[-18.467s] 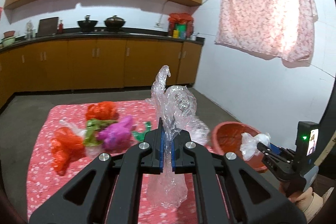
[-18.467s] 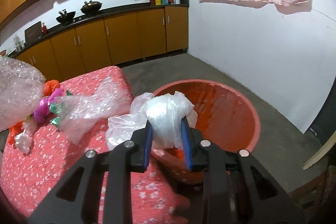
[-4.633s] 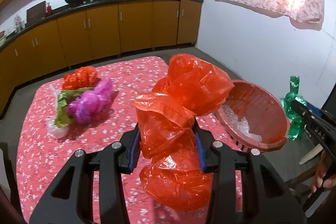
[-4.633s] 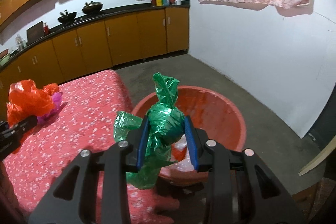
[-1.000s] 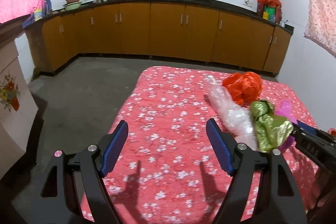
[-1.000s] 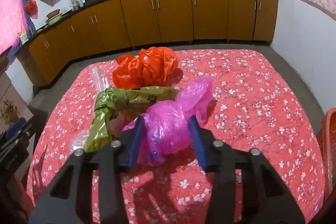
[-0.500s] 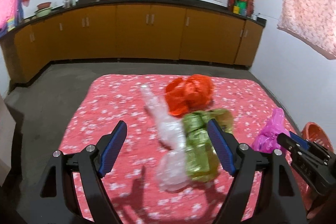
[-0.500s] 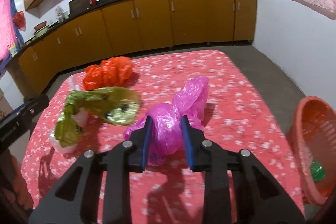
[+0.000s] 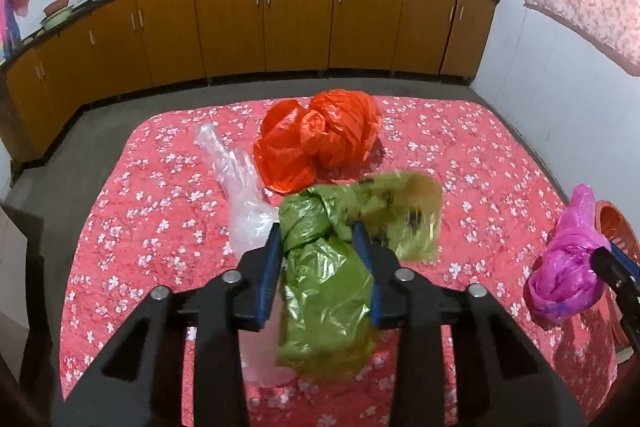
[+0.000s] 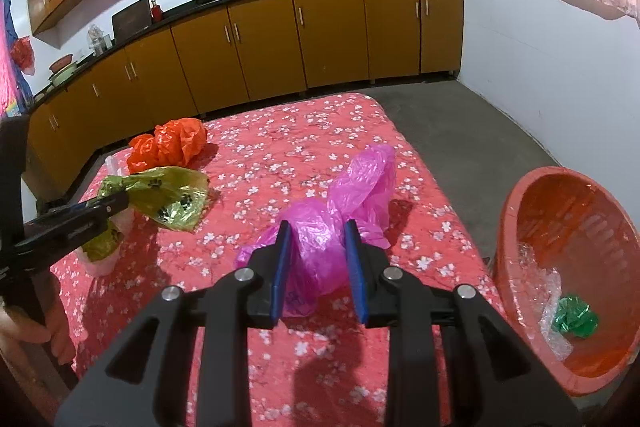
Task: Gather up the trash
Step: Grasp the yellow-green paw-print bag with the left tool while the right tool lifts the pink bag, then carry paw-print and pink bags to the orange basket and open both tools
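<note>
I had the left gripper (image 9: pixel 318 239) with its jaws closing around the crumpled olive-green plastic bag (image 9: pixel 332 279), which sat between them low over the desk, and the right gripper (image 10: pixel 316 251) clamped on the crumpled magenta plastic bag (image 10: pixel 332 227). To do this step well, I judged I should let the left jaws finish biting into the thick knot of the green bag rather than its loose flap, then lift it clear so it would not drag the clear plastic bag (image 9: pixel 240 187) lying against it. The magenta bag needed carrying over the rim of the round orange plastic basin (image 10: pixel 516 211) before I let go. The crumpled orange-red plastic bag (image 9: pixel 320 135) waited beyond. The desk wore a red cloth with white blossoms (image 9: pixel 168 187), soft and likely to snag. Around it stood grey floor, amber cabinets (image 9: pixel 296 19), two woks and a pink curtain on the white wall.
</note>
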Demonstrator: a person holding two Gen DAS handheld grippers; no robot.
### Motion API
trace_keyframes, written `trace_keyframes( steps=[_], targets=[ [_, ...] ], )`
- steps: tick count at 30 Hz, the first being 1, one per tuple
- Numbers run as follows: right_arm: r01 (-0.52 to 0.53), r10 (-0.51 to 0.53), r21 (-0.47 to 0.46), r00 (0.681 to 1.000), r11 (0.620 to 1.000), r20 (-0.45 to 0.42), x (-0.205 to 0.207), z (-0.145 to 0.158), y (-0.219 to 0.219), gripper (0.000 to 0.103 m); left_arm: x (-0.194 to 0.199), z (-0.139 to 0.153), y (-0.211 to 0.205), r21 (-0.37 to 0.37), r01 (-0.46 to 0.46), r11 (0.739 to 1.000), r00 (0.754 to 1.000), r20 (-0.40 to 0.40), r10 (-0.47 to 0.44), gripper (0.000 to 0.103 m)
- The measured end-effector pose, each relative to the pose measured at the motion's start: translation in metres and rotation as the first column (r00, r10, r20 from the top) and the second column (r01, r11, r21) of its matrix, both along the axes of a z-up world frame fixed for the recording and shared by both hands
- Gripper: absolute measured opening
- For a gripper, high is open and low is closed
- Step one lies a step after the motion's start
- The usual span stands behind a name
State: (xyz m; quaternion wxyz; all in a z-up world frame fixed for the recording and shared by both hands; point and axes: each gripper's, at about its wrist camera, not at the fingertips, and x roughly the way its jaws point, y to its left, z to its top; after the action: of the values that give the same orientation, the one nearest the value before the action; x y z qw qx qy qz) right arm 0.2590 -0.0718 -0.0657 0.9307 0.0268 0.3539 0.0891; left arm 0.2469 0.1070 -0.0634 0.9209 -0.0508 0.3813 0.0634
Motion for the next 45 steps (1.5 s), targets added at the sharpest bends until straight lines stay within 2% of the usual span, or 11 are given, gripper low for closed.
trace_keyframes(
  steps=[3, 15, 28, 45],
  targets=[
    [0.003, -0.003, 0.005, 1.0, 1.0, 0.0, -0.003, 0.001, -0.004, 0.027, -0.005, 0.004, -0.007, 0.013, 0.014, 1.0, 1.0, 0.016, -0.014, 0.026],
    [0.0, -0.001, 0.013, 1.0, 1.0, 0.029, -0.027, 0.018, -0.018, 0.026, -0.03, 0.036, -0.037, 0.013, 0.048, 0.999, 0.995, 0.085, -0.049, 0.025],
    [0.027, -0.029, 0.019, 0.997, 0.999, 0.076, -0.061, 0.044, -0.05, 0.026, -0.055, 0.055, -0.061, -0.048, 0.081, 0.996, 0.99, 0.118, -0.075, 0.025],
    [0.163, -0.163, 0.016, 0.979, 0.987, 0.118, -0.103, 0.062, -0.123, 0.026, -0.074, 0.068, -0.119, -0.083, 0.184, 0.979, 0.974, 0.152, -0.17, 0.025]
  ],
)
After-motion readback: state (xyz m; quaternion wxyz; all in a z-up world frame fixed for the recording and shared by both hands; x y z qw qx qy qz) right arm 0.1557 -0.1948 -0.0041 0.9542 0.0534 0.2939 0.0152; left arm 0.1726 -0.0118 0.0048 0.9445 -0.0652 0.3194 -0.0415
